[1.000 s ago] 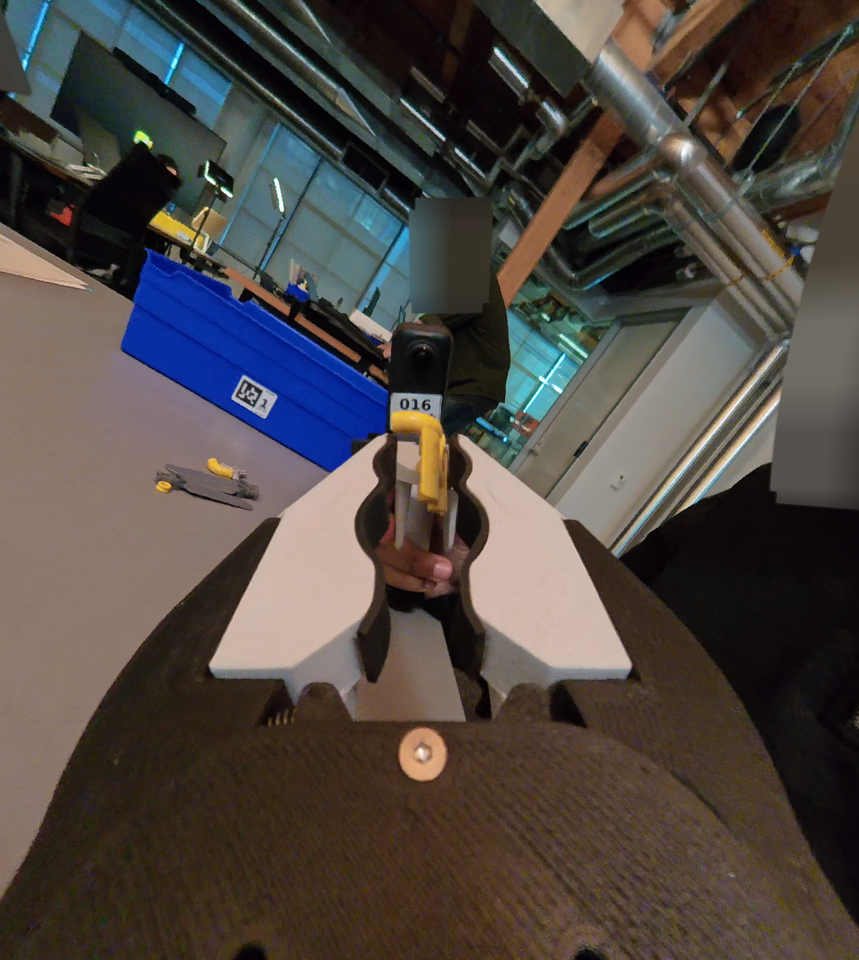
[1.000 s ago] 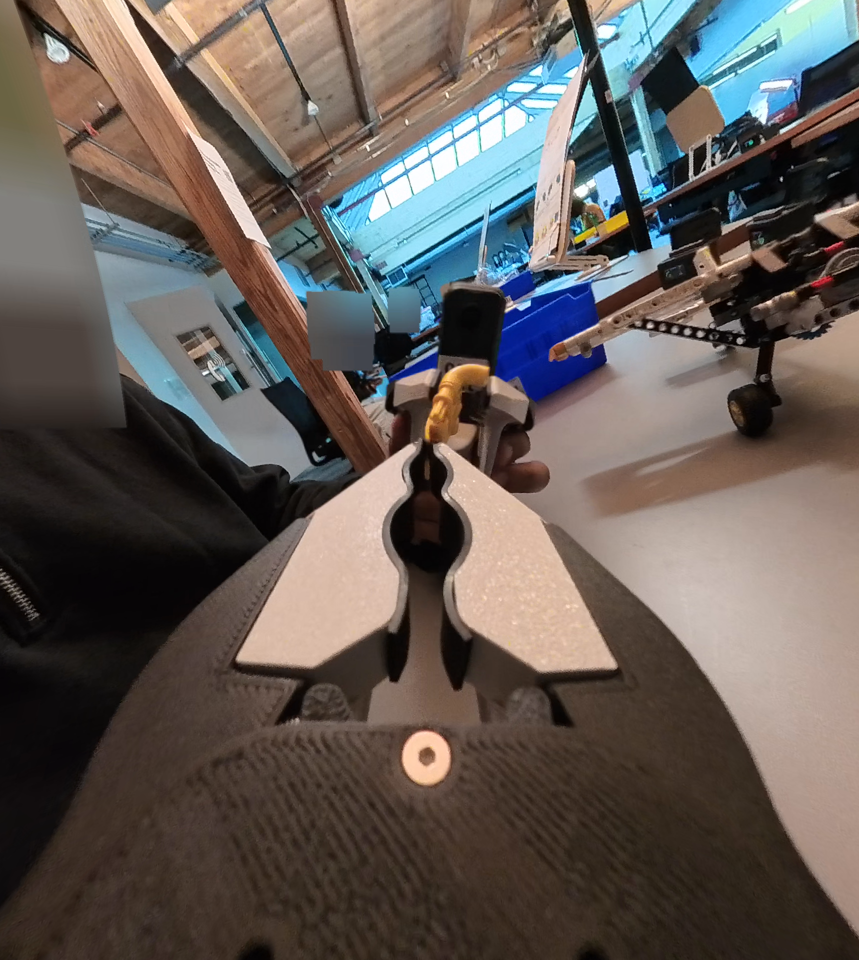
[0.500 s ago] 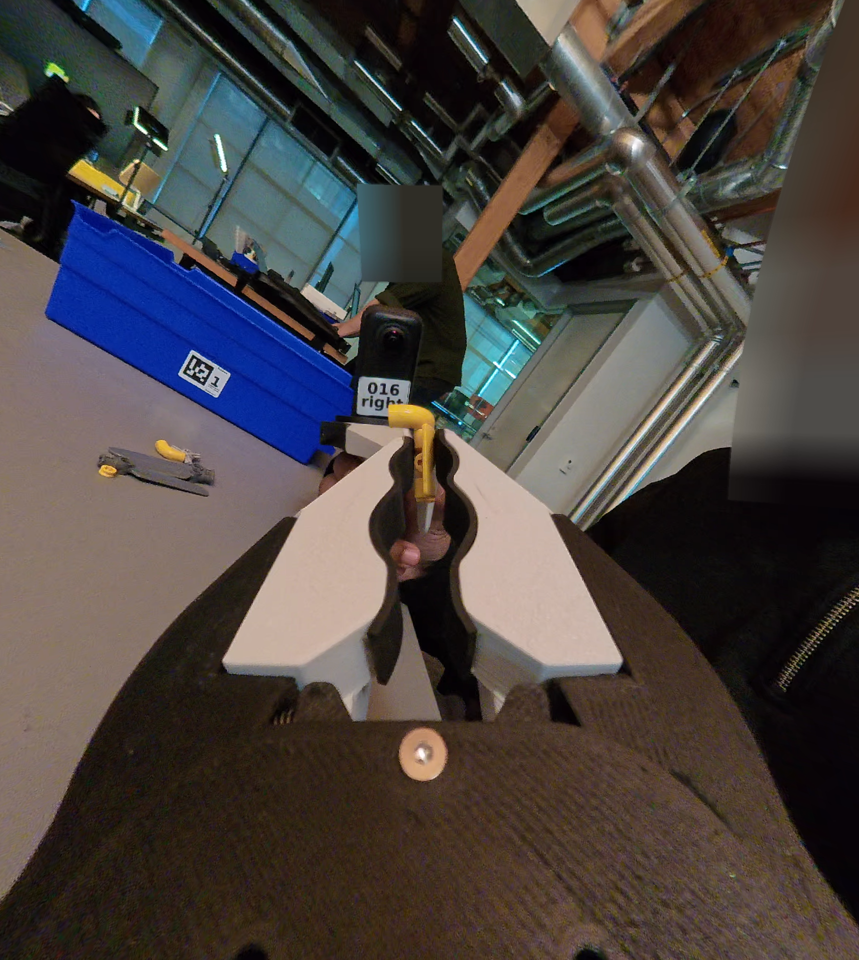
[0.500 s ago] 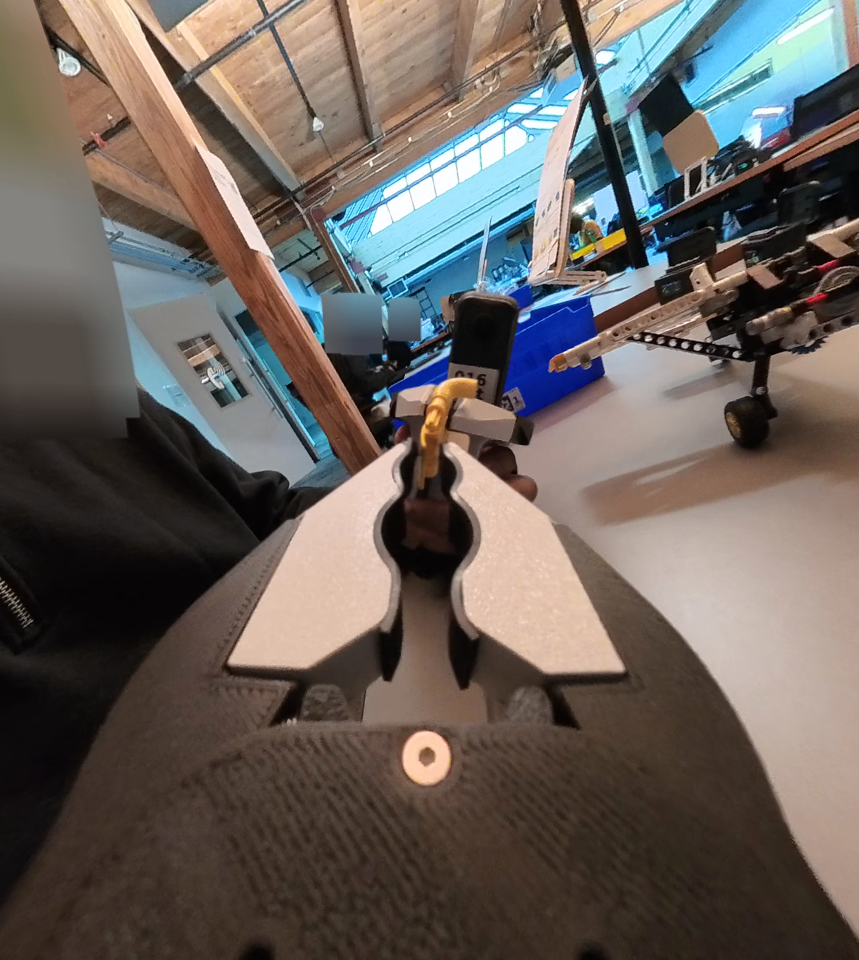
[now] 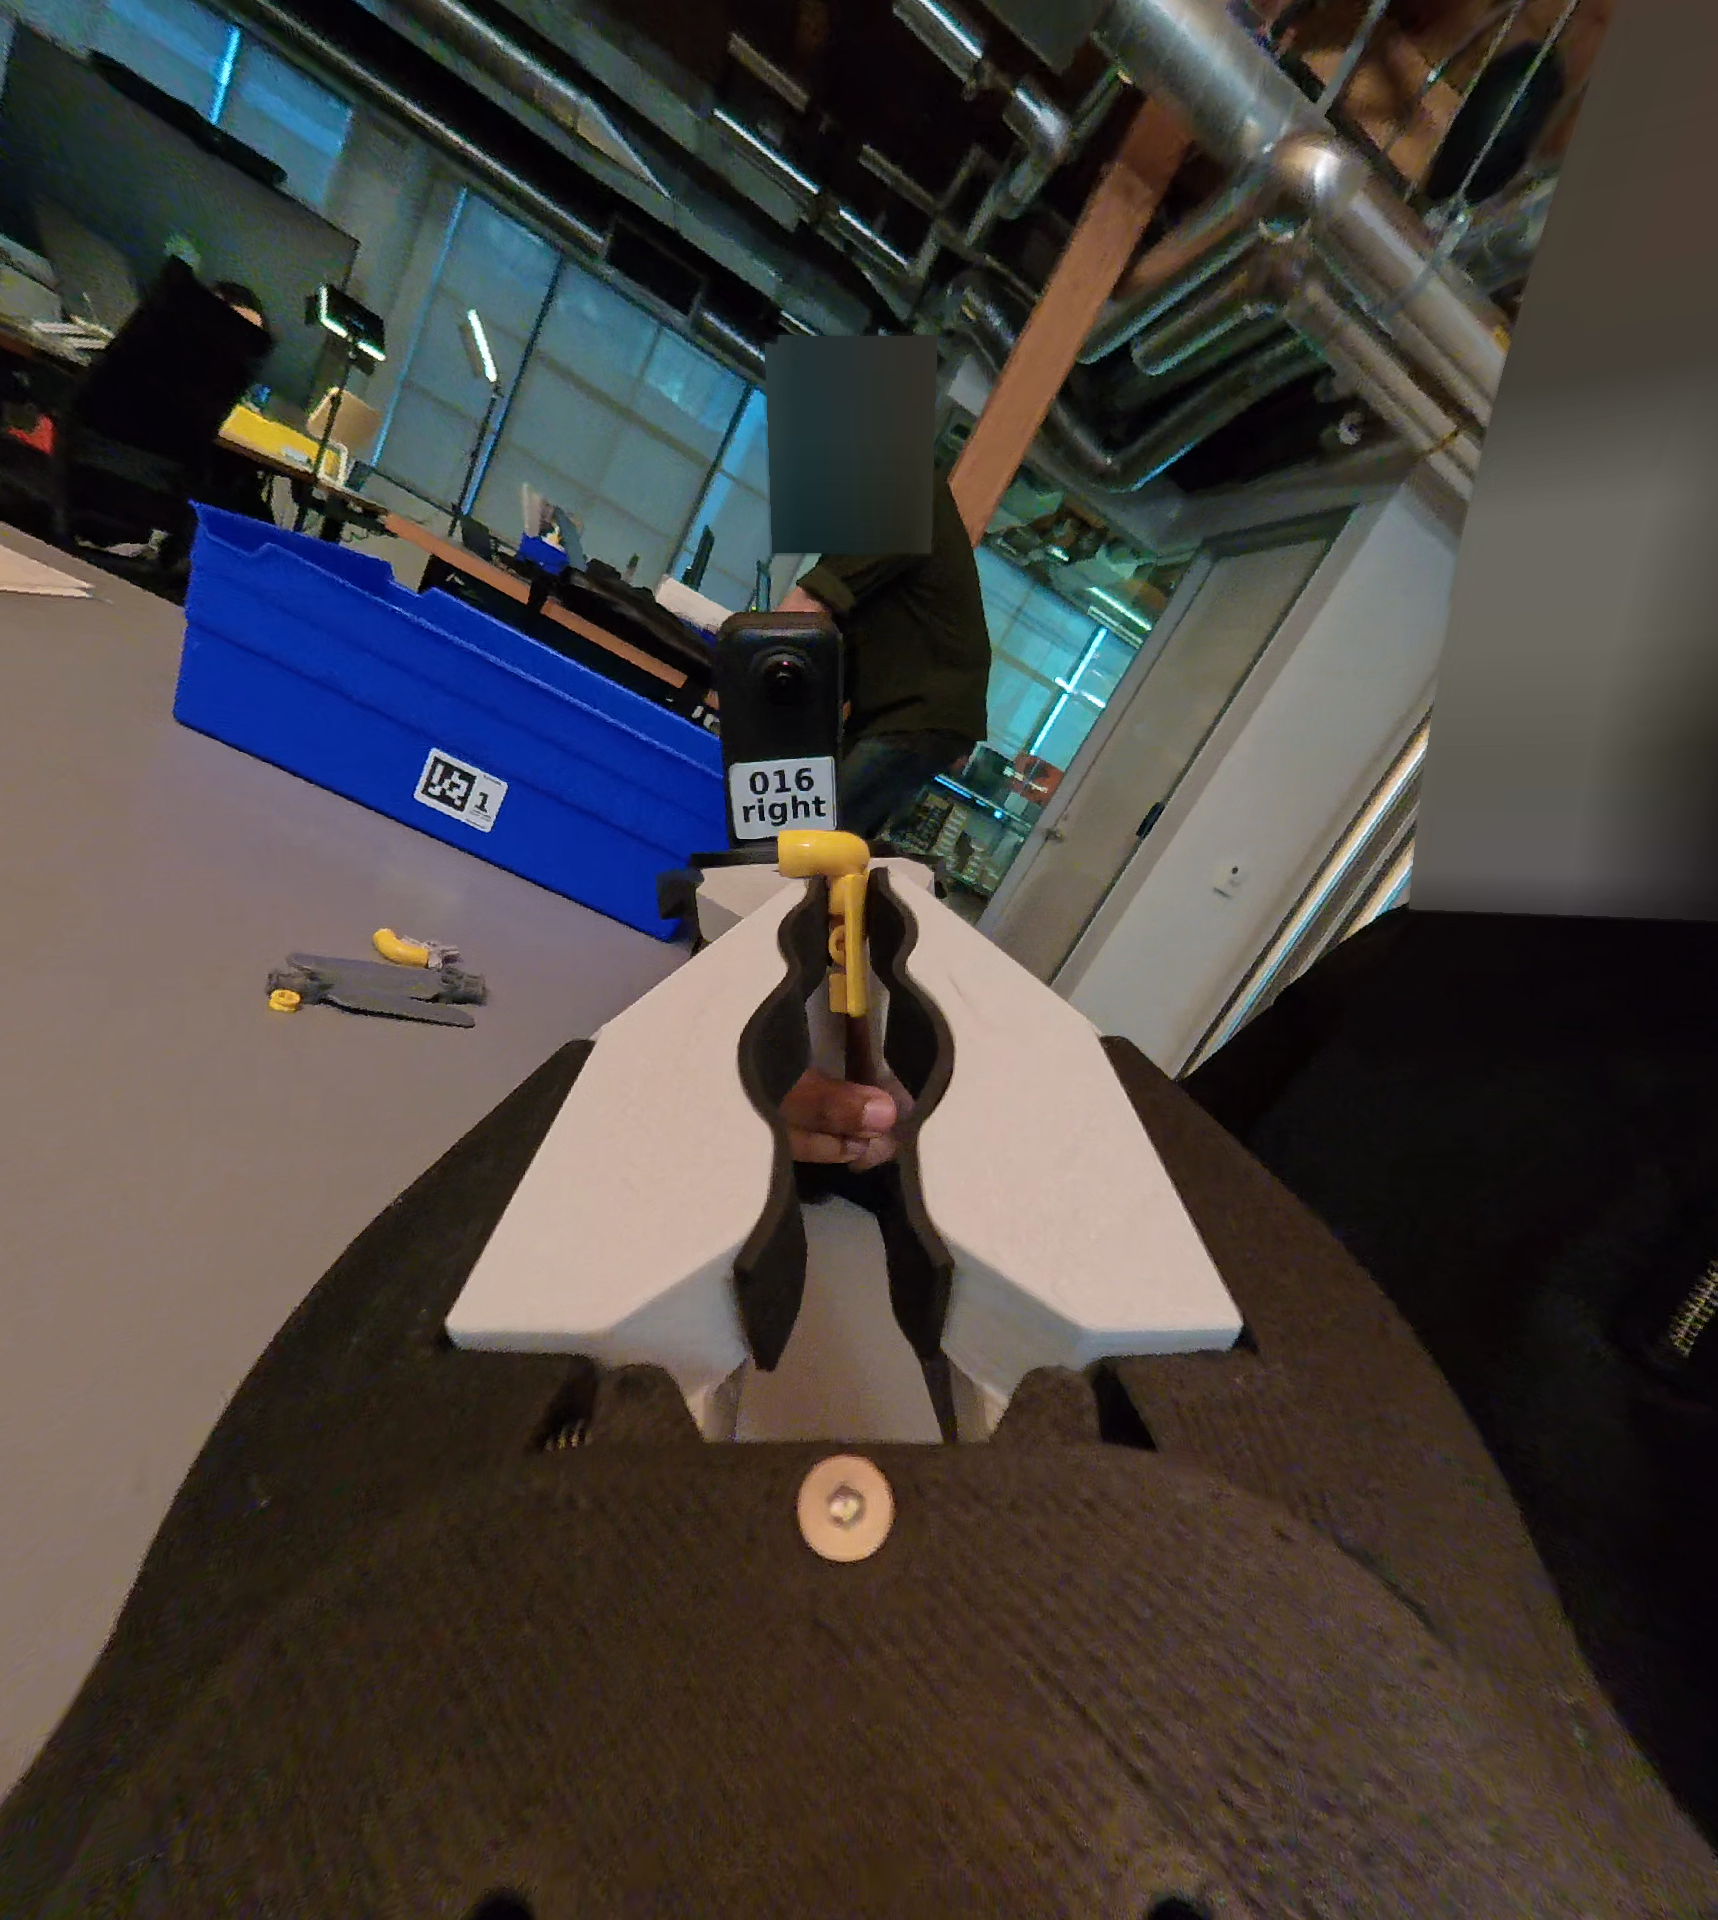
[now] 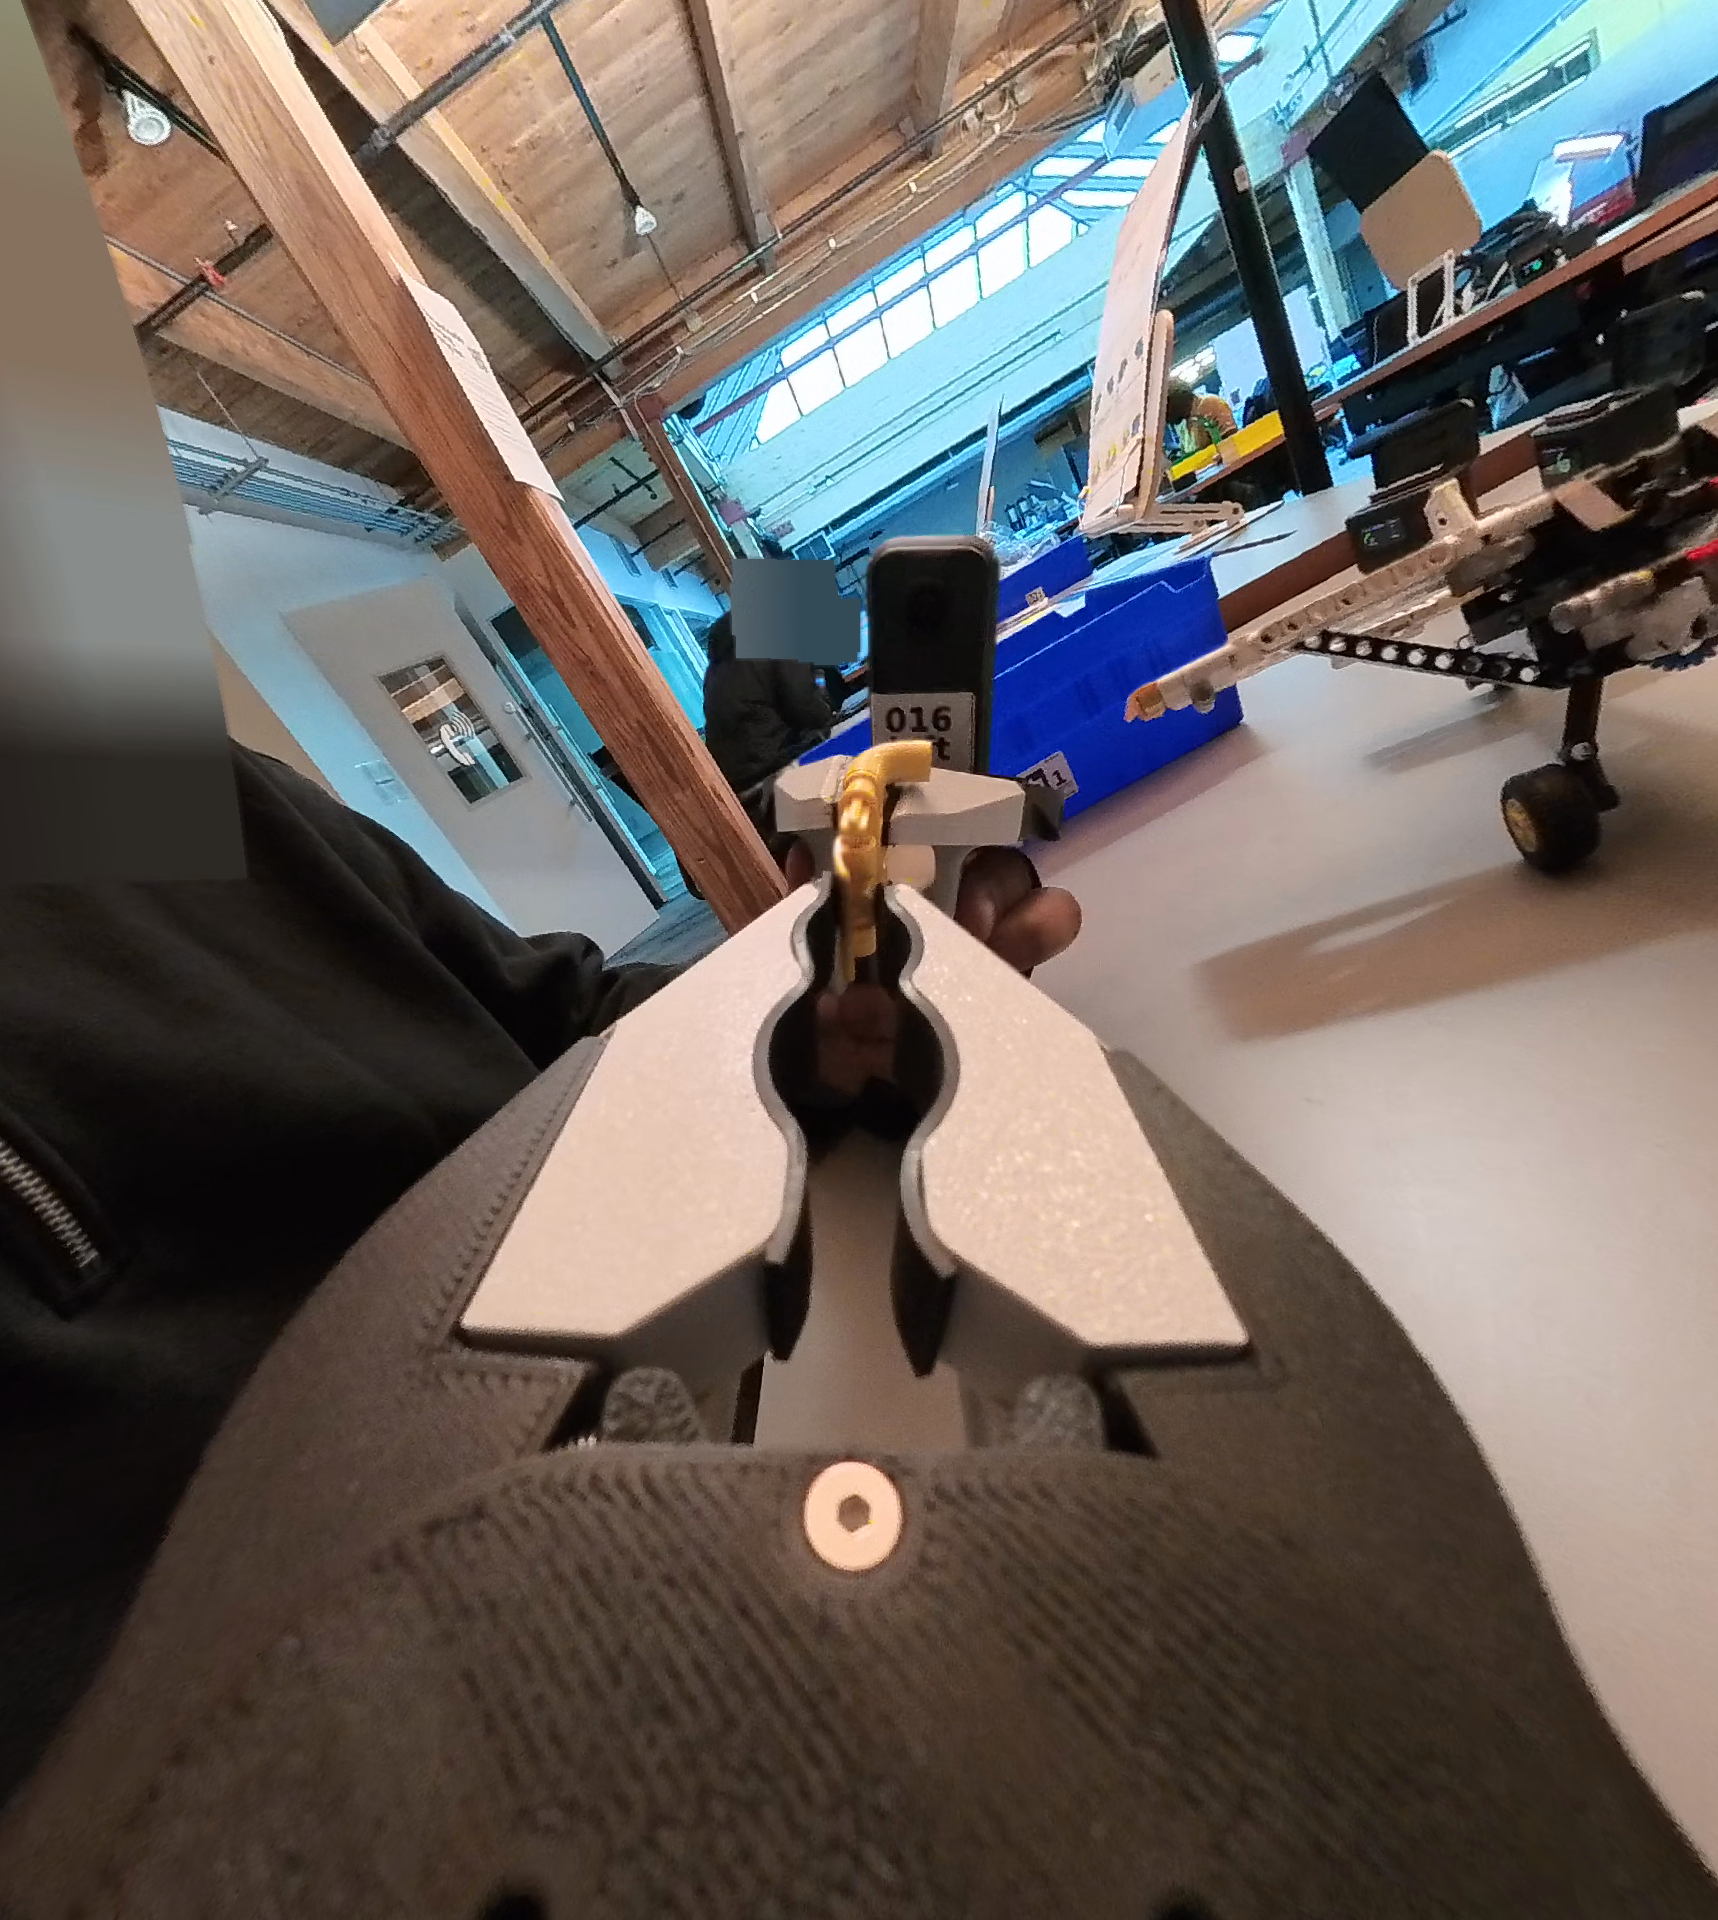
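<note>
My two grippers face each other nose to nose above a grey table (image 5: 55,1091). A small yellow plastic piece with a bent top (image 5: 847,935) stands upright between them. My left gripper (image 5: 834,896) is shut on it, with the bent end sticking out above the fingertips. In the right wrist view the same yellow piece (image 6: 860,831) runs from the left gripper (image 6: 876,812) down between my right gripper's (image 6: 860,902) fingertips, which are shut on its lower part. The right gripper's black camera (image 5: 780,686) shows just behind the piece in the left wrist view.
A blue bin (image 5: 367,686) stands on the table at the left, and it also shows in the right wrist view (image 6: 1115,665). Flat grey parts with yellow bits (image 5: 377,982) lie before it. A brick-built model on wheels (image 6: 1561,623) stands at the right. A black-jacketed person (image 6: 211,1039) is close by, beside a wooden post (image 6: 481,499).
My left jaws stood open around the yellow piece and have closed on it. The piece now reaches deeper between my right fingers, which parted a little and closed again.
</note>
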